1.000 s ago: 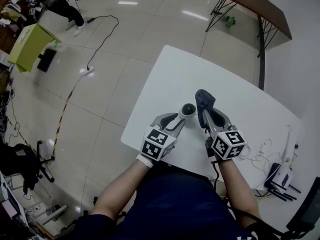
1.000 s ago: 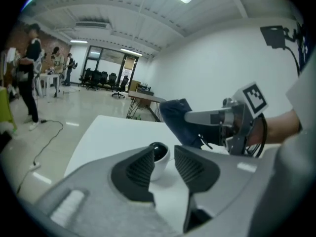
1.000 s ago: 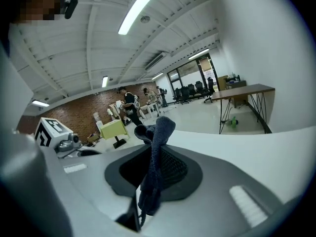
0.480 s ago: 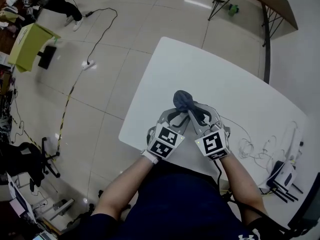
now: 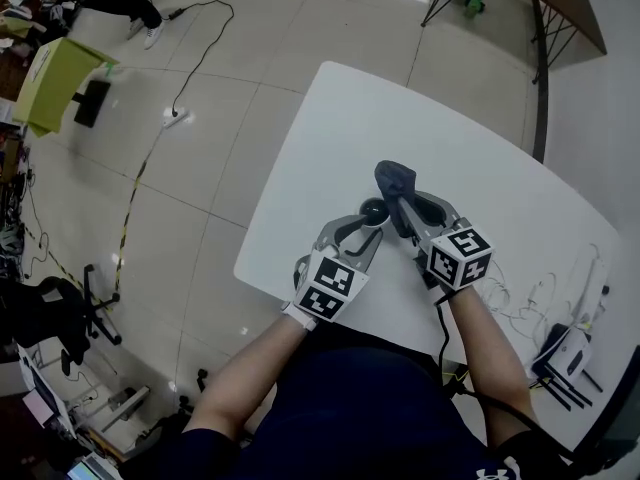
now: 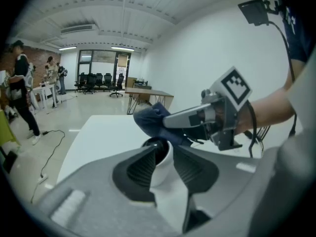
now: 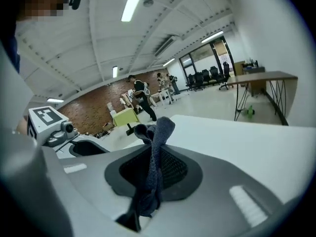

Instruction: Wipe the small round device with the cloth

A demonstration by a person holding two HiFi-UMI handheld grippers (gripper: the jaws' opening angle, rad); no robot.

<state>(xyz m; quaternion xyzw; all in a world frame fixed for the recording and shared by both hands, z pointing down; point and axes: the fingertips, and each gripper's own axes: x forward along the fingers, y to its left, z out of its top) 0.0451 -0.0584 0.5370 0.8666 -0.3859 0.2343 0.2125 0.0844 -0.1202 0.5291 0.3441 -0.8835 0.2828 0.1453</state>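
Observation:
The small round device (image 5: 374, 211), white with a dark top, stands near the front of the white table (image 5: 340, 118). My left gripper (image 5: 368, 226) is shut on it. Its jaws have just been closing, and the device's body (image 6: 159, 169) sits between the left gripper's (image 6: 165, 154) two ribbed pads. My right gripper (image 5: 402, 206) is shut on a bunched blue-grey cloth (image 5: 394, 180). The cloth (image 6: 153, 120) hangs right at the far edge of the device's top. In the right gripper view the cloth (image 7: 158, 132) stands up between the jaws of the right gripper (image 7: 154, 157).
White cables and small white and black devices (image 5: 560, 353) lie at the table's right end. The table's left edge drops to a tiled floor with a cable (image 5: 190, 78) and a yellow-green box (image 5: 50, 83). A wooden desk (image 5: 565, 8) stands behind. People stand far off.
The right gripper swung the cloth left over the device, covering its top, then drew it back to the right, so the dark top shows again. The left gripper stayed at the device.

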